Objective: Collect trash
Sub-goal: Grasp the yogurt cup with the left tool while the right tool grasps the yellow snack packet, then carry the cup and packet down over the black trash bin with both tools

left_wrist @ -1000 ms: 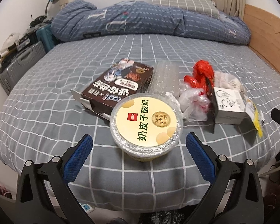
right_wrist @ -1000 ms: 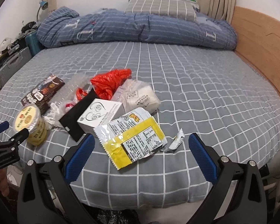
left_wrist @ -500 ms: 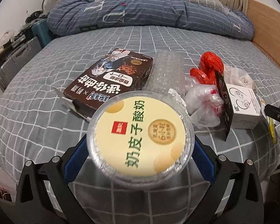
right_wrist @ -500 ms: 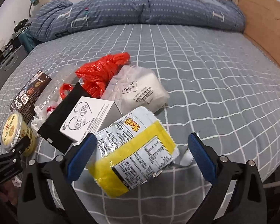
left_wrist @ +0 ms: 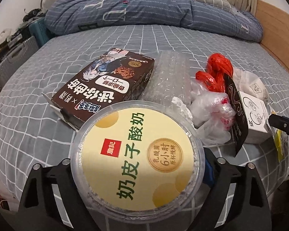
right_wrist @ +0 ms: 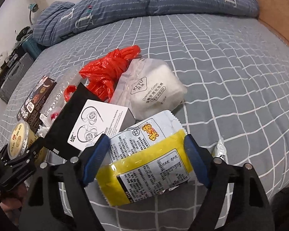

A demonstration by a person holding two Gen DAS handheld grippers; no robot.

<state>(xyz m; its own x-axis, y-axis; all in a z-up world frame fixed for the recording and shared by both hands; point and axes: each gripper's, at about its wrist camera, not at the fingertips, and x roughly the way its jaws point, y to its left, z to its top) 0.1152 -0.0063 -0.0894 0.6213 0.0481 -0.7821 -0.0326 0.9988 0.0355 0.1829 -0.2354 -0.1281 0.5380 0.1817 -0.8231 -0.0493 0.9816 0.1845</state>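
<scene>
On my left feed the left hand-held gripper [left_wrist: 137, 165] straddles the yogurt cup [left_wrist: 137, 159] at the near edge of the bed [left_wrist: 192, 44]; its jaws are closing, the cup fills the gap between them, and I cannot tell whether the pads already press its sides. Behind the cup lie a brown biscuit box [left_wrist: 106, 84], a sheet of bubble wrap [left_wrist: 171, 77] and a crumpled clear bag [left_wrist: 212, 113].

On my right feed the right hand-held gripper [right_wrist: 145, 159] is closing around the yellow snack packet [right_wrist: 146, 165], with a blue pad at each edge of it; I cannot tell if they grip yet. Just beyond the packet sit a white earphone box [right_wrist: 98, 123], a cotton pad pack [right_wrist: 154, 88] and a red plastic bag [right_wrist: 107, 73]
</scene>
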